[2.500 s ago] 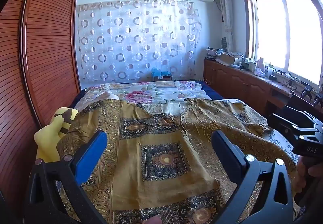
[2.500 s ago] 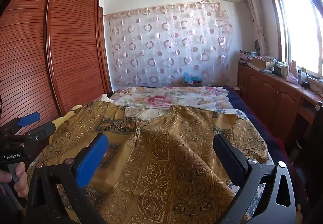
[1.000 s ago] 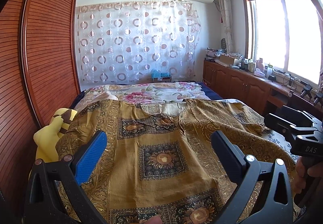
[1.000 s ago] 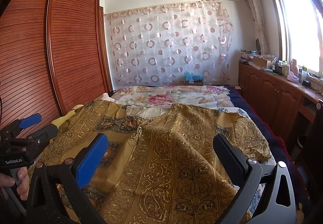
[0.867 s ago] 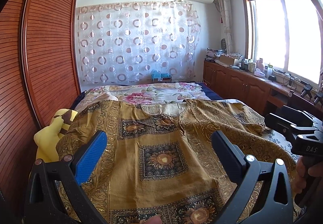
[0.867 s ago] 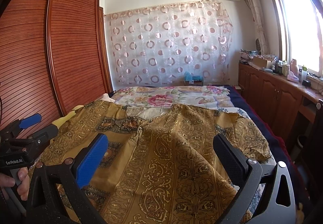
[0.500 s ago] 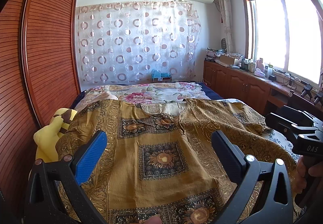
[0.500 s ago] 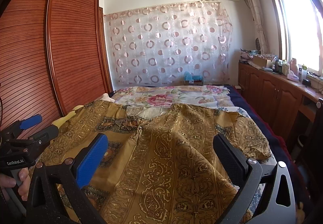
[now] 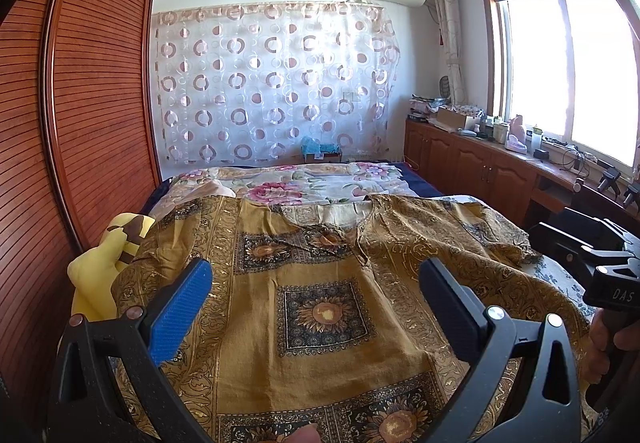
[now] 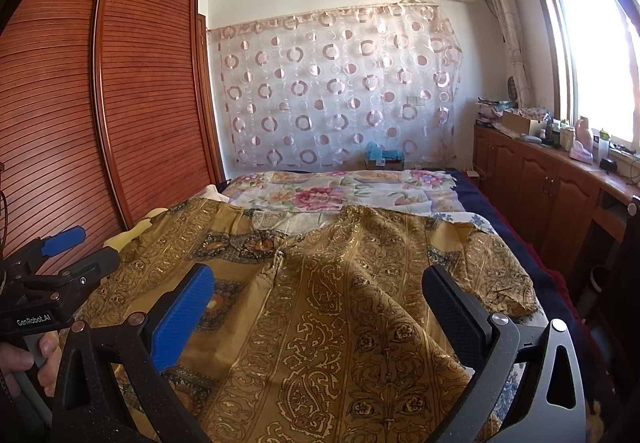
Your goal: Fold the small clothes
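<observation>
Left wrist view: the left gripper hangs with fingers spread wide and empty above a mustard-gold patterned cloth garment lying spread on the bed. The right gripper, likewise parted and holding nothing, hovers over the garment's right side, beside a yellow plush toy.

Your colours and patterns, from both wrist views.

You have a golden-brown garment printed with dark scrollwork borders and navy squares holding sunflower medallions; its right half shows paisley and vine stripes. Your left tongs and right tongs are black, each with one bright blue ribbed pad. The bedsheet is white with pink flowers, the plush toy yellow and brown, the curtain sheer white with mauve rings, the wardrobe reddish slatted wood.
</observation>
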The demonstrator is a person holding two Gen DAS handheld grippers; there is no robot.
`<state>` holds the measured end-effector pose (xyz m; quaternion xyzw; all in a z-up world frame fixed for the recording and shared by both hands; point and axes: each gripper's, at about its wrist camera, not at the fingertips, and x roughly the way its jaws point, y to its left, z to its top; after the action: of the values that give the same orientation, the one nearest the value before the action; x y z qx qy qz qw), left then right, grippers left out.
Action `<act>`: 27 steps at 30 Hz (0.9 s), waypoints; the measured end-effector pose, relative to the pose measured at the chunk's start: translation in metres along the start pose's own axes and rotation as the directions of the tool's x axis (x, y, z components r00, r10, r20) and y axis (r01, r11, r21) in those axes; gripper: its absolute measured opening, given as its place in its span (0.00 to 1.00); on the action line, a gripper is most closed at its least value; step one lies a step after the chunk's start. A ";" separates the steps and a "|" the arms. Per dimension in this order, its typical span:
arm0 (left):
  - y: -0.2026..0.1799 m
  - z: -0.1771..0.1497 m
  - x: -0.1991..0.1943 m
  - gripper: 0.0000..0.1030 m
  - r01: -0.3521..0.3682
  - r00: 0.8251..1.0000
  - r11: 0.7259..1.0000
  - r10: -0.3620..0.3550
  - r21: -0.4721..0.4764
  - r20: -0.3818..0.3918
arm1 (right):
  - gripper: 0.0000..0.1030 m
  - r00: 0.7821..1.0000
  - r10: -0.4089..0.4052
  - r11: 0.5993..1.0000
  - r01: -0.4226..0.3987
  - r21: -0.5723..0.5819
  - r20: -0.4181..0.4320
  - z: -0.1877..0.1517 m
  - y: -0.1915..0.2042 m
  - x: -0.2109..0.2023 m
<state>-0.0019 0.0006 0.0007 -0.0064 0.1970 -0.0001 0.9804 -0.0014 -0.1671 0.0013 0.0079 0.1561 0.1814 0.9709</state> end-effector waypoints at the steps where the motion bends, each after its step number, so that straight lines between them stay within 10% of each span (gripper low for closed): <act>1: 0.000 0.000 0.000 1.00 0.000 1.000 1.000 0.000 -0.001 0.000 | 1.00 1.000 0.001 1.000 -0.001 -0.001 -0.001 0.000 0.000 0.000; 27: 0.043 -0.010 0.059 1.00 -0.079 0.997 0.995 0.079 -0.062 -0.001 | 1.00 1.000 -0.023 0.997 0.022 -0.077 -0.021 0.004 0.011 0.054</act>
<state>0.0484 0.0434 -0.0319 -0.0292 0.1962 0.0448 0.9791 0.0438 -0.1375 -0.0101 -0.0330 0.1599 0.1764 0.9707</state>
